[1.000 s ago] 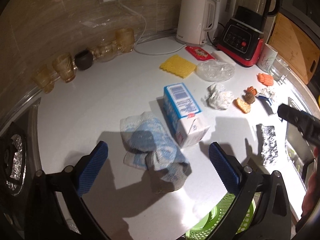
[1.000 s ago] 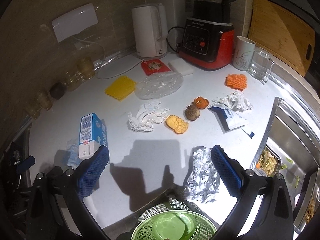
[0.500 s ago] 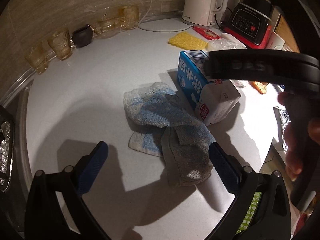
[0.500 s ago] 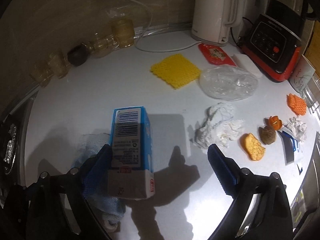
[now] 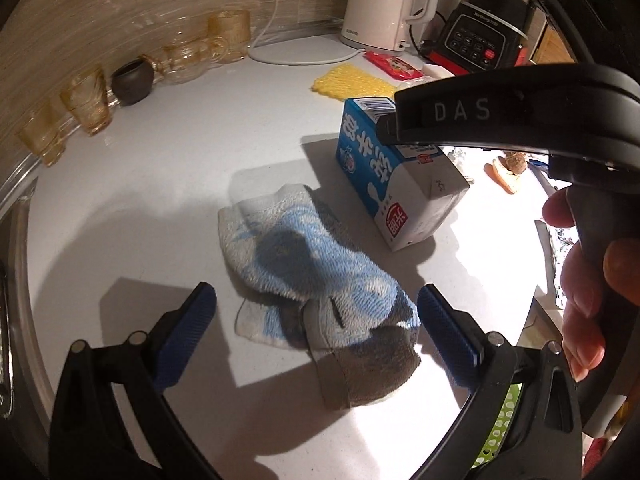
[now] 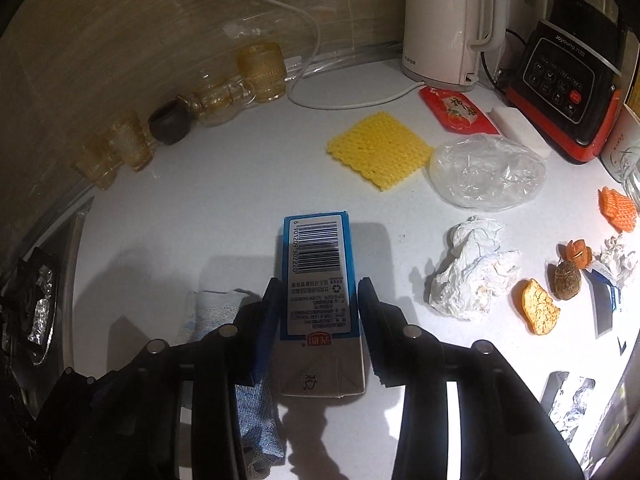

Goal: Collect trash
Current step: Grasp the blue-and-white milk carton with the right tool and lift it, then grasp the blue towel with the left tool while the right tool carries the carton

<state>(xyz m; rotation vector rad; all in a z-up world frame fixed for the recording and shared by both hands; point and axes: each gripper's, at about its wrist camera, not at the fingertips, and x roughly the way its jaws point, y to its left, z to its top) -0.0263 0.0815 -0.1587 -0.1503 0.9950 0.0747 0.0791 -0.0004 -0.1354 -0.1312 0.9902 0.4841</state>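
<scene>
A blue and white milk carton (image 6: 318, 280) lies on the white counter (image 6: 224, 200); it also shows in the left wrist view (image 5: 384, 168). My right gripper (image 6: 318, 320) has closed onto the carton's two sides near its folded top. My left gripper (image 5: 316, 320) is open and empty, low over a blue and white cloth (image 5: 304, 276). Other trash lies to the right: crumpled tissue (image 6: 472, 272), a clear plastic bag (image 6: 488, 172), an orange peel (image 6: 538, 312), a red wrapper (image 6: 456, 110) and crumpled foil (image 6: 572, 404).
A yellow mat (image 6: 378, 148), white kettle (image 6: 448, 20) and red-based blender (image 6: 568, 76) stand at the back. Amber glasses (image 6: 262, 72) and a dark cup (image 6: 170, 120) line the wall. A green basket (image 5: 500, 424) shows below the counter edge. A stove (image 6: 36, 304) is at the left.
My right gripper moved left over the carton and closed its fingers on the carton's sides. My left gripper came lower and closer to the cloth.
</scene>
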